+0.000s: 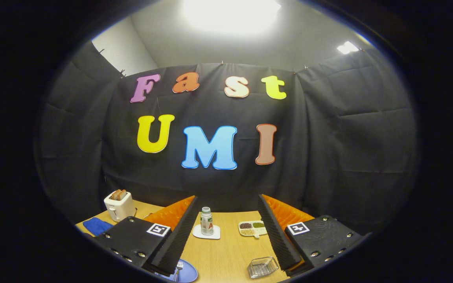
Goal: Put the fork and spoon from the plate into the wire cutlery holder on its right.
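A blue plate (187,273) lies on the wooden table, partly hidden behind my left finger, and the tines of a fork (178,268) show on it. I cannot make out the spoon. To the plate's right stands the wire cutlery holder (263,267), close to my right finger. My gripper (226,247) hangs above the table with its fingers wide apart and nothing between them. The plate and the holder both lie low between the fingertips.
Beyond the fingers a small bottle (207,221) stands on a white coaster. A white tray of beans (252,228) lies to its right. A white toaster with bread (119,205) and a blue cloth (96,226) sit at the far left of the table (226,251).
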`<state>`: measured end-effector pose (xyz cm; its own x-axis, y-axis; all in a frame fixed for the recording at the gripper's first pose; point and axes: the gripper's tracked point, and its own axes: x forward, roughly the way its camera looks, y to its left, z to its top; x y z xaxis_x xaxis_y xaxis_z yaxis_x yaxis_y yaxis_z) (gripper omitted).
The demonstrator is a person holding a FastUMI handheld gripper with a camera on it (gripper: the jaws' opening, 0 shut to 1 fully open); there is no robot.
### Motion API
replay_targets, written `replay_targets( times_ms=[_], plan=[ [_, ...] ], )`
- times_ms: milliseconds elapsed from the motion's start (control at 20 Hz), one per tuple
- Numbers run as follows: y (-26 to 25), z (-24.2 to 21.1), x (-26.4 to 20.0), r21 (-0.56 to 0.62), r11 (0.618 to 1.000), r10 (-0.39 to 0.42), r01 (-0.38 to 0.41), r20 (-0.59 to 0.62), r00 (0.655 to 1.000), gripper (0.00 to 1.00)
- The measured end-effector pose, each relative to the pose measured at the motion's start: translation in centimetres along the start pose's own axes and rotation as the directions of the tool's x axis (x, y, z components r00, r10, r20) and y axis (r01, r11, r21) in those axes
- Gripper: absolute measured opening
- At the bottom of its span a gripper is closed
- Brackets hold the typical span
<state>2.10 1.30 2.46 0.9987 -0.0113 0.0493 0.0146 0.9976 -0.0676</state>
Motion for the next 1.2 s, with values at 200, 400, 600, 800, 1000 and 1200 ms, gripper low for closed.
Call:
replay_targets(
  times_ms=[200,400,600,800,1000,1200],
  plan=[
    [2.0,-0.5,0.8,-0.006,0.999,0.039,-0.039,-0.015,0.999,0.92],
    [5.4,-3.9,0.5,-0.003,0.994,0.110,-0.111,-0.122,0.986,0.92],
    [8.2,-7.3,-0.3,-0.037,0.981,0.176,-0.190,-0.236,0.956,0.92],
    [11.1,-11.7,-1.4,-0.055,0.960,0.237,-0.275,-0.365,0.900,0.92],
    [13.8,-18.1,-2.8,-0.016,0.931,0.296,-0.366,-0.555,0.777,0.85],
    [14.6,-24.2,-5.2,0.064,0.926,0.295,-0.373,-0.740,0.605,0.73]
  ],
)
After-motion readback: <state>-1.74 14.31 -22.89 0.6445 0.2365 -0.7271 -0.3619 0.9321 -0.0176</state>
